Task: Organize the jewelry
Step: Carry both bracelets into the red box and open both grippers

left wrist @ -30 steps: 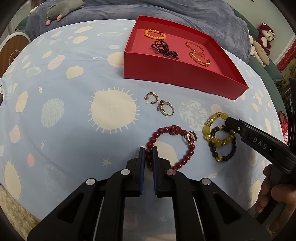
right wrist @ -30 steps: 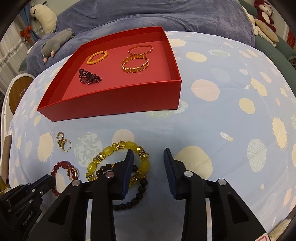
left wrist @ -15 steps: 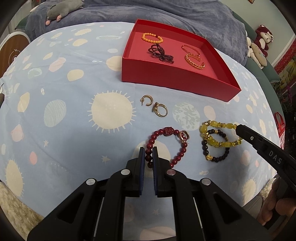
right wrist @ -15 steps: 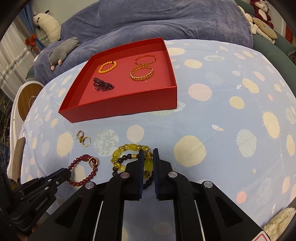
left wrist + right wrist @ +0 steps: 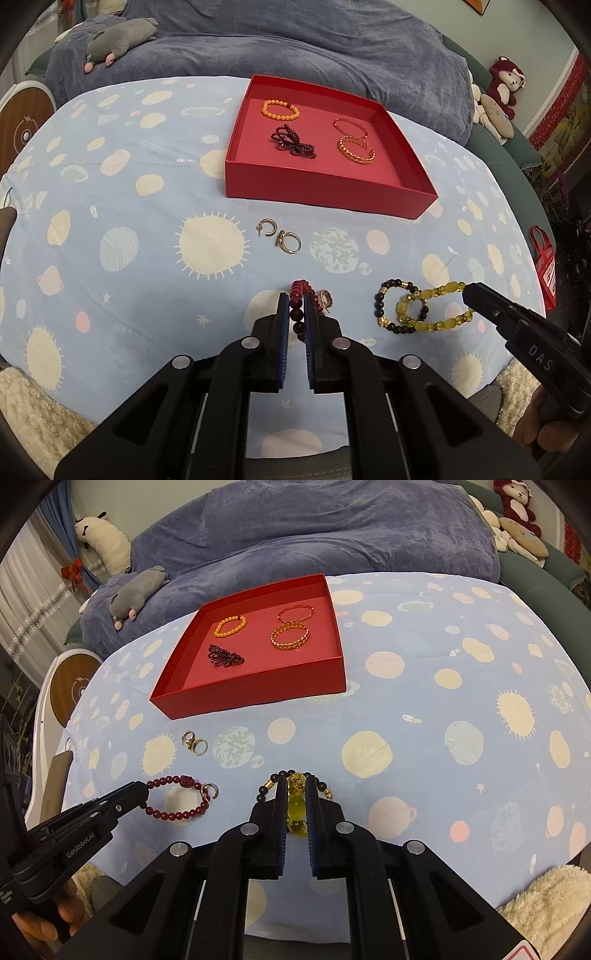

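Note:
My left gripper [image 5: 294, 301] is shut on a dark red bead bracelet [image 5: 297, 314] that hangs edge-on between its pads, with a small gold ring [image 5: 324, 298] caught on it. My right gripper [image 5: 295, 784] is shut on a yellow bead bracelet [image 5: 296, 806], and a black bead bracelet [image 5: 266, 787] is tangled with it. Both bracelets hang just above the space-print cloth. Beyond them stands the red box [image 5: 325, 188], which holds an orange bead bracelet [image 5: 279, 109], a dark red bow piece [image 5: 292, 143] and two gold bangles [image 5: 356, 149]. A gold hoop earring [image 5: 267, 227] and a ring [image 5: 290, 242] lie on the cloth before the box.
A heaped blue blanket [image 5: 314, 535] with a grey plush toy [image 5: 138, 590] lies behind the table. Plush toys [image 5: 496, 99] sit at the far right. A cream fluffy rug [image 5: 546, 901] shows at the near edge. A hand [image 5: 40, 926] holds the left tool.
The right gripper closed on the yellow bracelet. Both grippers then rose, lifting their bracelets off the cloth; the black bracelet came up with the yellow one.

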`<state>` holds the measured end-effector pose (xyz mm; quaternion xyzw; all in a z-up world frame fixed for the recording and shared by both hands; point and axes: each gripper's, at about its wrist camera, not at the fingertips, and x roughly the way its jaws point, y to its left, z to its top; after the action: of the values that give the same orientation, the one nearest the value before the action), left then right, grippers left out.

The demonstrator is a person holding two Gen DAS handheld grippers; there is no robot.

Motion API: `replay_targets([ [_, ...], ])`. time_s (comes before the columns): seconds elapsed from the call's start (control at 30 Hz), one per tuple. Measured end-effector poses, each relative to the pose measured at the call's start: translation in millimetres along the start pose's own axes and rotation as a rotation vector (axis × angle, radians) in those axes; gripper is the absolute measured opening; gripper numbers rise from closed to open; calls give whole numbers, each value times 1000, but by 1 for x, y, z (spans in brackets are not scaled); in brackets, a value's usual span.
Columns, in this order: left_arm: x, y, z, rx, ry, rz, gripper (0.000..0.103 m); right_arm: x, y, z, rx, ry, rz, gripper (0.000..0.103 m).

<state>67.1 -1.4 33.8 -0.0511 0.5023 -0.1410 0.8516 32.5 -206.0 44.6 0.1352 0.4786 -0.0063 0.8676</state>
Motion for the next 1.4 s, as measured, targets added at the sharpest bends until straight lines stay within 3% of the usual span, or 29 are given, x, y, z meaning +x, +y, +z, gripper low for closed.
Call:
replay_targets([
  [0.33,-29,-7,17,-6,-62,-33,8,-17,9,3,-9,-32,35,9],
  [0.57,-33,-15,39,22,-72,-42,8,-25,17,25,-32,-61,48,9],
  [0.83,-32,-38,101,74,-131,-95,8,-19,32,87,-80,-114,72,9],
  [1.0,-21,-47,146,21,-159,-174,8,-7,46,130,-91,-154,91,9],
  [1.1,-7,-44,163,-14,-164,-184,8,7,48,148,-55,-152,135,9],
  [1.27,47,-20,168,-84,-71,-176,7,56,44,152,-16,-79,170,10],
  [1.4,92,8,151,-120,22,-96,7,99,36,139,-32,12,95,10],
])
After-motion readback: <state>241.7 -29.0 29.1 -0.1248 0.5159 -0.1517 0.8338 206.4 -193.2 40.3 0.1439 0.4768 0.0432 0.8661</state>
